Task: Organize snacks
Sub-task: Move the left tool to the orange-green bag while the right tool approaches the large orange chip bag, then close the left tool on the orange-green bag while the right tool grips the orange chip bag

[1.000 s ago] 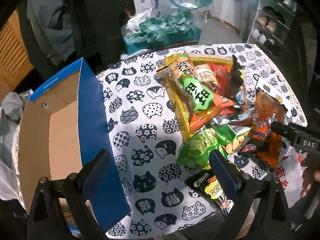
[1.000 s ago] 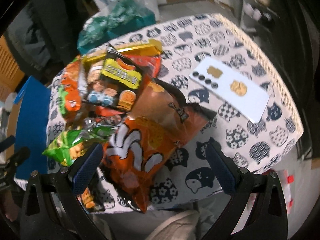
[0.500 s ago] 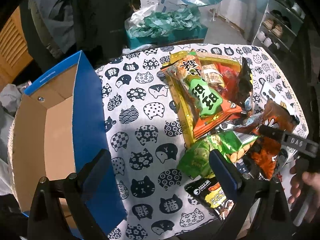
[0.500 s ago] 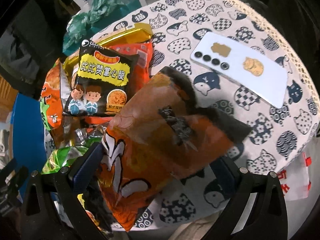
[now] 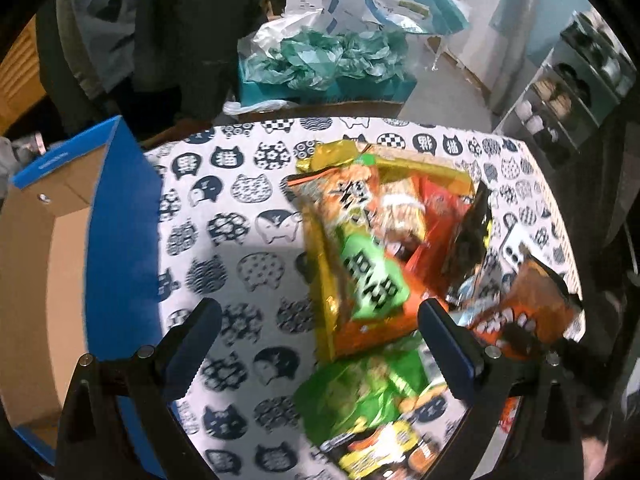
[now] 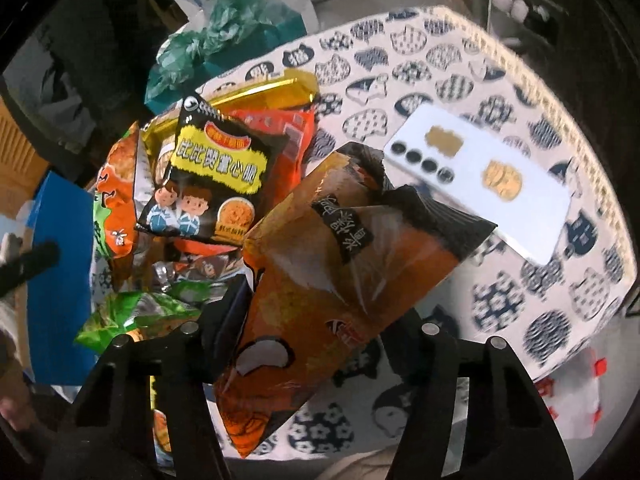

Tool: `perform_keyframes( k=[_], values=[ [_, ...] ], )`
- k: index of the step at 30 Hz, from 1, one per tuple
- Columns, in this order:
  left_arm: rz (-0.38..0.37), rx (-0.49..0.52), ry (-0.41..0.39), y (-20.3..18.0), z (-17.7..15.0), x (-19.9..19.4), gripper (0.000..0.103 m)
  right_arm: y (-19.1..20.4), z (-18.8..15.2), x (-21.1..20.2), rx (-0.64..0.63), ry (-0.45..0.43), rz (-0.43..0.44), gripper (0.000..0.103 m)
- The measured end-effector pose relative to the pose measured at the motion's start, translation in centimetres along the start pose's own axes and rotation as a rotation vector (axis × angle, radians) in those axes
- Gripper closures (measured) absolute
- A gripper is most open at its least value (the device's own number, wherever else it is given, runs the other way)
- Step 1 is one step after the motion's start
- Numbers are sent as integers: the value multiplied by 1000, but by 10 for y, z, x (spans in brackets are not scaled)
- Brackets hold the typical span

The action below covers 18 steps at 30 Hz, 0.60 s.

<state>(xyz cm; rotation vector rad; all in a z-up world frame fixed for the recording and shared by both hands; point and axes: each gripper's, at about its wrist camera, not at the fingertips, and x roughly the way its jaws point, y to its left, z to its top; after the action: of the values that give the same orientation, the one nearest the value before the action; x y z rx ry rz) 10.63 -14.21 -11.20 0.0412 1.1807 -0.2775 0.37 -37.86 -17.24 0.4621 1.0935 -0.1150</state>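
A pile of snack bags lies on the cat-print tablecloth (image 5: 240, 248). My right gripper (image 6: 320, 320) is shut on a large orange and brown bag (image 6: 332, 264), holding it tilted above the cloth; the bag also shows in the left wrist view (image 5: 524, 312). Behind it lie a black and yellow bag (image 6: 212, 184), a gold pack (image 6: 264, 92) and a green bag (image 6: 136, 312). My left gripper (image 5: 320, 344) is open and empty above the cloth, beside an orange and green bag (image 5: 360, 264) and a green bag (image 5: 360, 396).
An open blue cardboard box (image 5: 96, 240) stands at the table's left edge. A white phone (image 6: 480, 176) lies face down on the right of the cloth. Green plastic bags (image 5: 320, 56) and a shelf (image 5: 576, 92) stand beyond the table.
My right gripper has closed on the orange and brown bag and raised it. My left gripper has moved forward over the table, still open.
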Motion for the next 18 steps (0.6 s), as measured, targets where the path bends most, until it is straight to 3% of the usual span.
perform_keyframes(
  k=[14, 16, 18],
  values=[
    [-11, -37, 54, -15, 31, 50, 4, 10, 30, -30, -307, -132, -133, 42],
    [-12, -28, 66, -17, 33, 57, 12, 12, 33, -32, -317, -140, -132, 43],
    [-12, -29, 78, -16, 33, 62, 37, 13, 37, -31, -316, -141, -123, 43]
  ],
)
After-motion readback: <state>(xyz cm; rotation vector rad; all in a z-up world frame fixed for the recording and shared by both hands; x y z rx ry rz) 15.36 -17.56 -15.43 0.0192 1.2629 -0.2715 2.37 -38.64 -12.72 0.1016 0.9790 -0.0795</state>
